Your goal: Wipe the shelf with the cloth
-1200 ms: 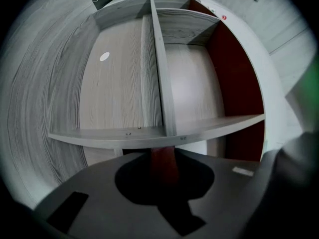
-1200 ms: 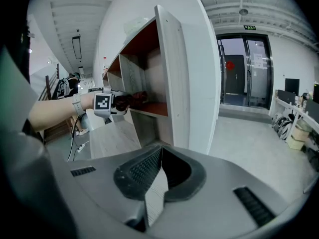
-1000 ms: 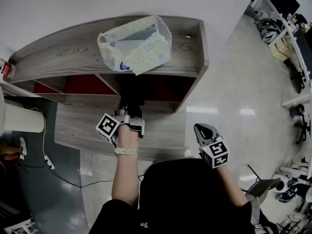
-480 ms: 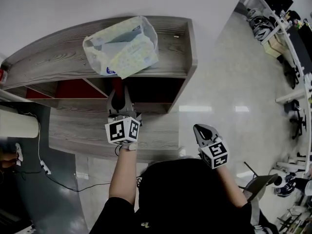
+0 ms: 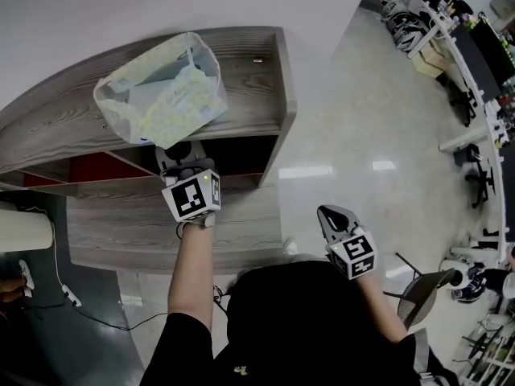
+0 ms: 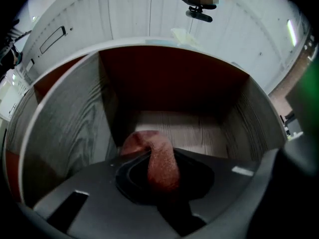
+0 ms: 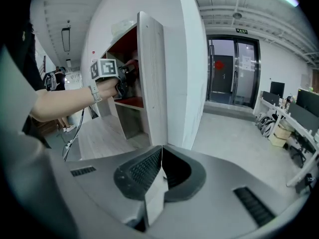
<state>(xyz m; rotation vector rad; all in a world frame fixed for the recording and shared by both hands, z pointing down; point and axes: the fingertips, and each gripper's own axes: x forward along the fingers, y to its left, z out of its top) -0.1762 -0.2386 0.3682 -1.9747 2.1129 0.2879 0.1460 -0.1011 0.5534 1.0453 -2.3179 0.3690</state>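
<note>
My left gripper [image 5: 179, 161] reaches into the right-hand compartment of the grey wood shelf [image 5: 265, 71]. It is shut on a reddish-brown cloth [image 6: 157, 156] that sticks up between its jaws. In the left gripper view the compartment has a wooden floor [image 6: 184, 133], a dark red back wall [image 6: 169, 78] and grey side walls. The cloth hangs just in front of the opening. My right gripper [image 5: 334, 219] is held low near my body, away from the shelf, shut with nothing in it. In the right gripper view the left gripper [image 7: 124, 78] shows at the shelf's open front.
A clear plastic bag [image 5: 161, 95] with packs inside lies on the shelf top. A white cylinder [image 5: 24, 232] and a cable on the floor [image 5: 68, 296] are at the left. Desks and chairs [image 5: 475, 71] stand at the far right across the glossy floor.
My left gripper has moved up and forward from the lower shelf board into the upper right compartment, carrying the cloth. The right gripper has stayed where it was.
</note>
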